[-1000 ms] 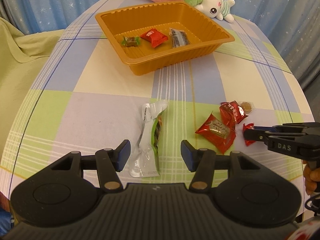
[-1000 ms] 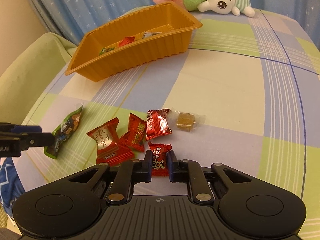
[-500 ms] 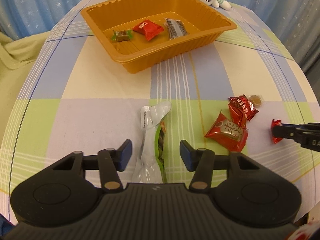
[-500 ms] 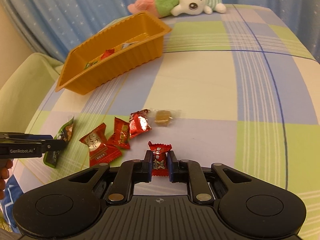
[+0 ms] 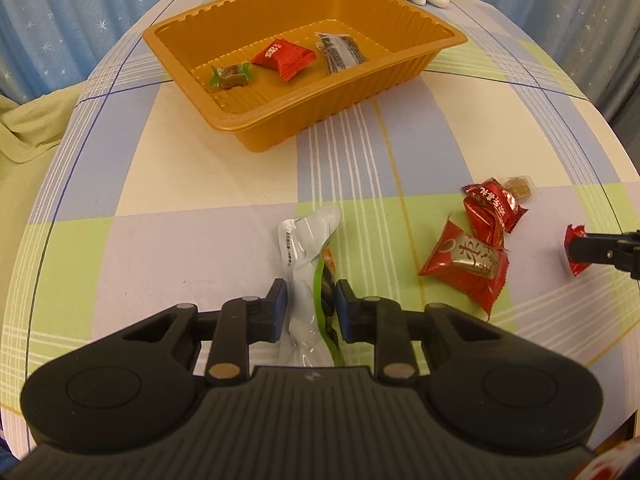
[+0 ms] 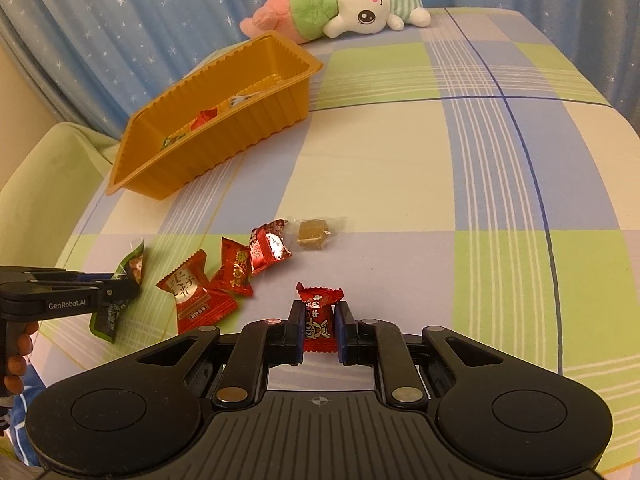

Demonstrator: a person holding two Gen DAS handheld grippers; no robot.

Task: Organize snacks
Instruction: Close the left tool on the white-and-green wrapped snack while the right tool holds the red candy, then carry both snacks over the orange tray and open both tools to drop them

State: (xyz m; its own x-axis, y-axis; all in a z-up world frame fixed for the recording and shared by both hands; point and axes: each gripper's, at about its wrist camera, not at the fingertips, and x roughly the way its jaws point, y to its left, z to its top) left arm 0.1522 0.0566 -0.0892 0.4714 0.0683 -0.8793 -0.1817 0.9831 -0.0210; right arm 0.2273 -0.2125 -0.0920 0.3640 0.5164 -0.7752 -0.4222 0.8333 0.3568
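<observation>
My left gripper is shut on a long silver-and-green snack packet that lies on the checked cloth; the packet also shows in the right wrist view. My right gripper is shut on a small red candy and holds it just above the cloth; the candy also shows in the left wrist view. The orange tray stands farther back with three snacks in it. Three red snack packets and a clear-wrapped brown candy lie loose between the grippers.
A plush rabbit and a pink-green plush lie at the table's far edge before a blue curtain. A green cushion lies off the table's left side. The table edge curves down close on the left and right.
The left gripper has moved forward over the silver-green packet and shut on it. The right gripper, still shut on the red candy, has lifted and pulled away to the right.
</observation>
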